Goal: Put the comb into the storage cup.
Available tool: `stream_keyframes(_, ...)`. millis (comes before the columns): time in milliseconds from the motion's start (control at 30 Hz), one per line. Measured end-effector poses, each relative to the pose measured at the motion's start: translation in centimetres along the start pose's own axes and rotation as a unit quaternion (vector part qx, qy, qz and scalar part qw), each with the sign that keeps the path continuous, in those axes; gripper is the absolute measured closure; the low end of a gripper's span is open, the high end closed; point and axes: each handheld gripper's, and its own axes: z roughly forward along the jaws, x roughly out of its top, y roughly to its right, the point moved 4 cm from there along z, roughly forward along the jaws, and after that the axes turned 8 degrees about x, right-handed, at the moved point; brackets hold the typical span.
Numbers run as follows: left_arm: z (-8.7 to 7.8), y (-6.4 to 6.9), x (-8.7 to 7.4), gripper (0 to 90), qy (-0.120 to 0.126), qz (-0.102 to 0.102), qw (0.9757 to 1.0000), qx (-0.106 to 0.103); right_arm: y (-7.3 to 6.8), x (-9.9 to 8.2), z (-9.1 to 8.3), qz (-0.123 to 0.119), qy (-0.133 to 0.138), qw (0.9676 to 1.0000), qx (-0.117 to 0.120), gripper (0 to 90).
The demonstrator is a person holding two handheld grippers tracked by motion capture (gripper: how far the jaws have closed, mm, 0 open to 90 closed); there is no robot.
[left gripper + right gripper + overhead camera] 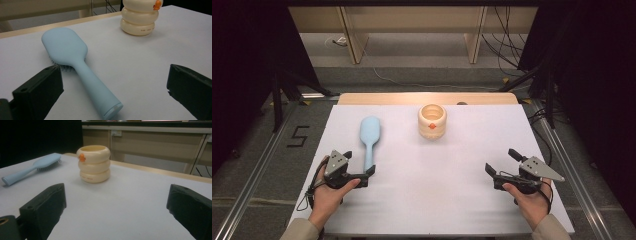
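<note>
On white worktop (427,190), upper left of centre in the high view: pale blue plastic paddle hairbrush (369,137), bristles down, handle toward the person, probably laid so for an easy pick-up. Right of it, at top centre: cream ringed cup with orange duck bill (432,121), upright, mouth open, likely the brush's holder. Left gripper (362,176), lower left: fingers wide apart, empty, the handle end lying between them in its own view. Right gripper (493,172), lower right: fingers wide, empty.
</note>
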Motion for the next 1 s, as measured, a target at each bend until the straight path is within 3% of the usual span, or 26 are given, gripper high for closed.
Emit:
stream_keyframes(333,0.0,0.0,0.1,0.4,0.001,-0.001,1.0,0.0,0.0,0.0,0.0,0.0,0.001,1.0,0.0,3.7)
stream_keyframes(467,0.0,0.2,0.6,4.8,0.005,-0.009,0.9999,-0.006,0.1,0.0,0.0,0.002,0.0,1.0,-0.002,3.9)
stream_keyframes(567,0.0,0.5,1.0,20.3,0.009,-0.011,0.9998,-0.013,0.1,0.1,0.0,0.002,0.002,1.0,-0.003,4.0)
stream_keyframes(667,0.3,0.7,1.6,45.6,-0.002,-0.008,0.9999,-0.008,0.2,0.1,0.0,0.002,0.002,1.0,-0.006,4.2)
stream_keyframes(800,1.7,0.7,2.1,78.3,-0.053,0.005,0.9986,0.0,0.3,0.1,0.1,0.004,0.002,1.0,-0.007,4.4)
stream_keyframes(867,2.1,0.8,2.1,87.7,-0.064,0.004,0.9979,0.002,0.3,0.1,0.2,0.004,0.001,1.0,-0.006,4.5)
stream_keyframes(900,2.8,0.9,2.1,89.6,-0.087,-0.003,0.9962,0.0,0.3,0.1,0.2,0.003,0.001,1.0,-0.006,4.5)
stream_keyframes(1000,3.9,1.5,2.0,89.8,-0.116,0.001,0.9932,-0.004,0.3,0.1,0.2,0.003,0.0,1.0,-0.006,4.6)
